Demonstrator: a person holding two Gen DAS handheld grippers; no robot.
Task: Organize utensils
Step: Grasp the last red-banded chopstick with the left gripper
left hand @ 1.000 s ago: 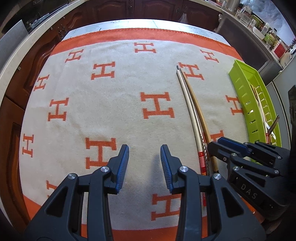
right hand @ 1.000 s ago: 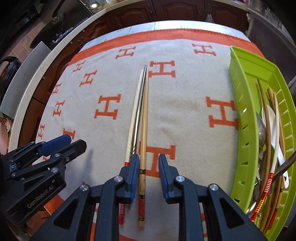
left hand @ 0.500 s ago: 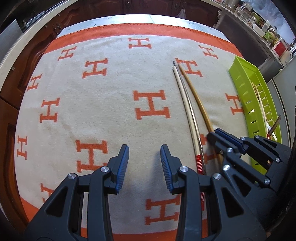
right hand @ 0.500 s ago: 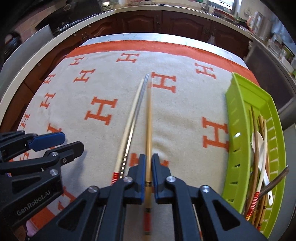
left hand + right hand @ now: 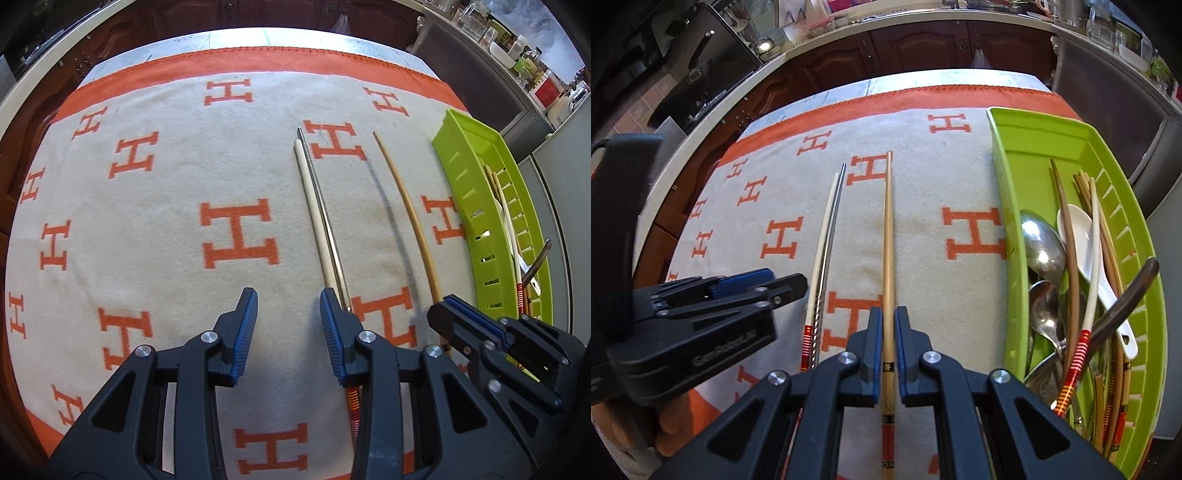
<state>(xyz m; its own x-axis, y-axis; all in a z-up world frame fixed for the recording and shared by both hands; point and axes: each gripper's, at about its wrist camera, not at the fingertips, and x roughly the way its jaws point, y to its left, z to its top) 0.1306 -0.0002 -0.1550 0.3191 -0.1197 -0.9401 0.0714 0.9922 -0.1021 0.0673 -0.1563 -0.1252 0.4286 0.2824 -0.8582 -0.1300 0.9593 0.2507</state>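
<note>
A cream blanket with orange H marks and an orange border (image 5: 236, 177) is covering the table, and its left and middle stretches are lying bare, giving the most open room; a strip of pale tabletop (image 5: 923, 79) is showing past the blanket's far edge. Along the blanket's right edge a lime-green slotted tray (image 5: 1008, 177) is sitting lengthwise. The right gripper (image 5: 885, 354) is pinching a bamboo chopstick (image 5: 887, 236) near its decorated end, its blue pads pressed against both sides, and the stick is pointing toward the far edge, raised above the blanket, as its separate shadow in the left wrist view is showing. The left gripper (image 5: 289, 332) is hovering low over the blanket near the near edge with its jaws partly spread and nothing between them; its right finger is sitting just over the handle ends of a white chopstick (image 5: 314, 214) and a metal chopstick (image 5: 325, 218), which are lying side by side, touching, between the blanket's middle and the held stick. The right wrist view is showing the tray's contents: two metal spoons (image 5: 1043, 251), a white ceramic spoon (image 5: 1087, 251), a dark curved handle (image 5: 1126, 295), and several wooden and red-banded chopsticks (image 5: 1078, 332). The left wrist view is showing only the tray's slotted wall and a few handle tips. The right wrist view is also catching fingers of the person's hand (image 5: 674, 419) under the left gripper.
</note>
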